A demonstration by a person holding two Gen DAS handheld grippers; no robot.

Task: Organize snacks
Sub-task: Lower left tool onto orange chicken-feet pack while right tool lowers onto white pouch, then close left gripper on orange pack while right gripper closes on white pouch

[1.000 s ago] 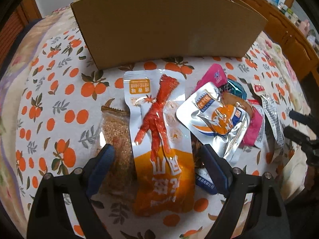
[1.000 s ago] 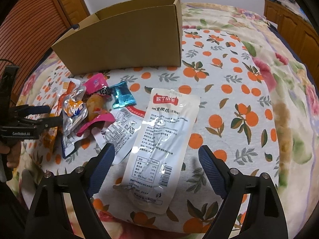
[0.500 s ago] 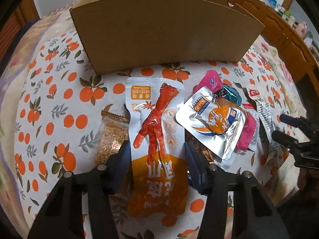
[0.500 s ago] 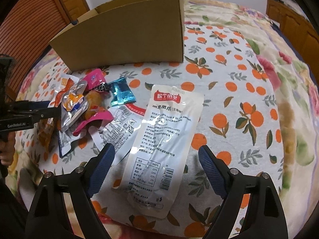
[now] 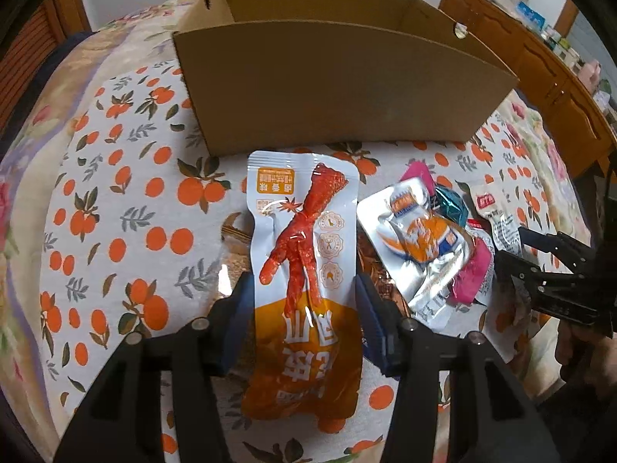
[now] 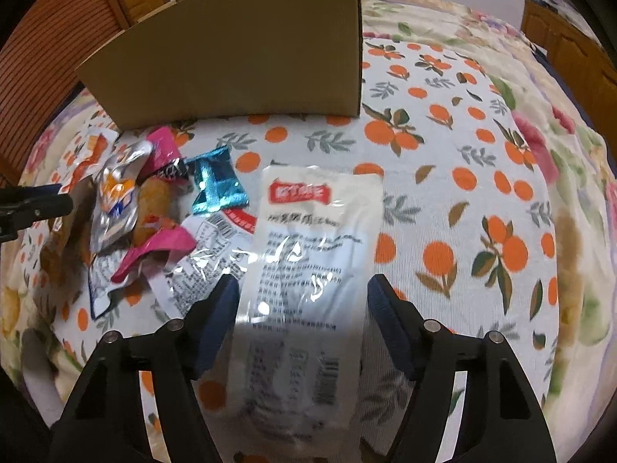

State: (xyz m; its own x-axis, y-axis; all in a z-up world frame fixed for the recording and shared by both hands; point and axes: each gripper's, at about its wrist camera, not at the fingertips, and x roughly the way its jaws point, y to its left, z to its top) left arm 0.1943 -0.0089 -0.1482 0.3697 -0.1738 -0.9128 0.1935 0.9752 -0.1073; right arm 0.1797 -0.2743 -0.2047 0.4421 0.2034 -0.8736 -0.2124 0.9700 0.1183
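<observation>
My left gripper [image 5: 304,308] pinches the chicken-foot packet [image 5: 304,270] by both long edges, just short of the cardboard box [image 5: 339,88]. My right gripper [image 6: 302,308] is spread around the white packet [image 6: 308,270], both edges free; bare tablecloth [image 6: 482,193] lies rightward

One cardboard box [image 5: 339,88]; two grippers; several snack packets, count unclear.

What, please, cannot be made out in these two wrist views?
- Left wrist: floor of the brown cardboard box, hidden by its front wall.
- Left wrist: clear packet of brown crumbs, mostly under the orange chicken-foot pouch.
- Right wrist: small print on the white back-facing pouch, blurred.
</observation>
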